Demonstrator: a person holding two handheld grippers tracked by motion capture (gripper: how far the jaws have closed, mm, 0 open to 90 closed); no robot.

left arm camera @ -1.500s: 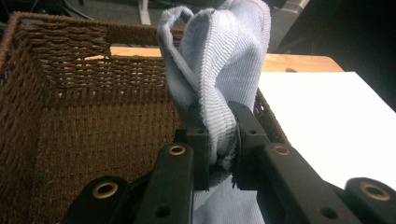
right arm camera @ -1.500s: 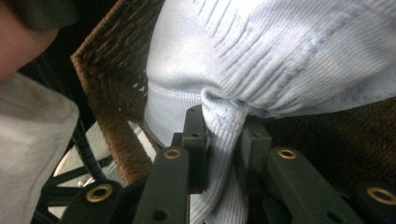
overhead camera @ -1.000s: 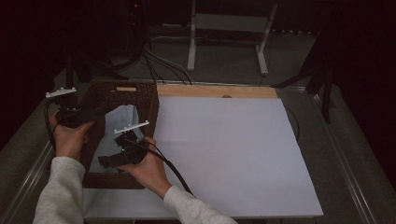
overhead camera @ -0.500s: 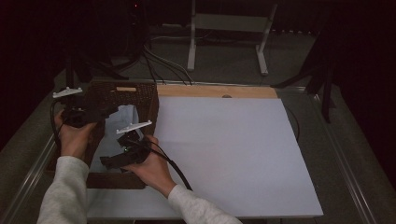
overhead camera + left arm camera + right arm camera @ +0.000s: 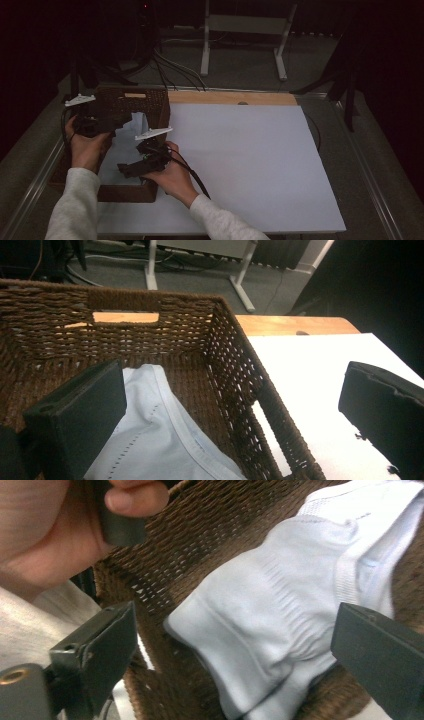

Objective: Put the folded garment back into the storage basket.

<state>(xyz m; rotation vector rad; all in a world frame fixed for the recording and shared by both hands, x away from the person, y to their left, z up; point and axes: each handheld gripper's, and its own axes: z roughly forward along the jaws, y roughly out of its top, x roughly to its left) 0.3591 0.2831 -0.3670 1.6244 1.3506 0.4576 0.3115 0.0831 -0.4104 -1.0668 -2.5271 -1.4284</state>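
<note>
Between the right gripper's (image 5: 235, 655) just-widened, wide-apart jaws, the pale garment (image 5: 280, 625) lies ungripped in the basket (image 5: 152, 102), apparently released.

My high view looks forward and down over the table onto the brown woven wicker basket (image 5: 157, 107). My left gripper view peers close into that basket (image 5: 235, 365); my right gripper view sits nearer still against its wall (image 5: 165, 545). All three share it.

No words, labels, brands or numbers can be read on anything here, in the high view or either gripper view.
</note>
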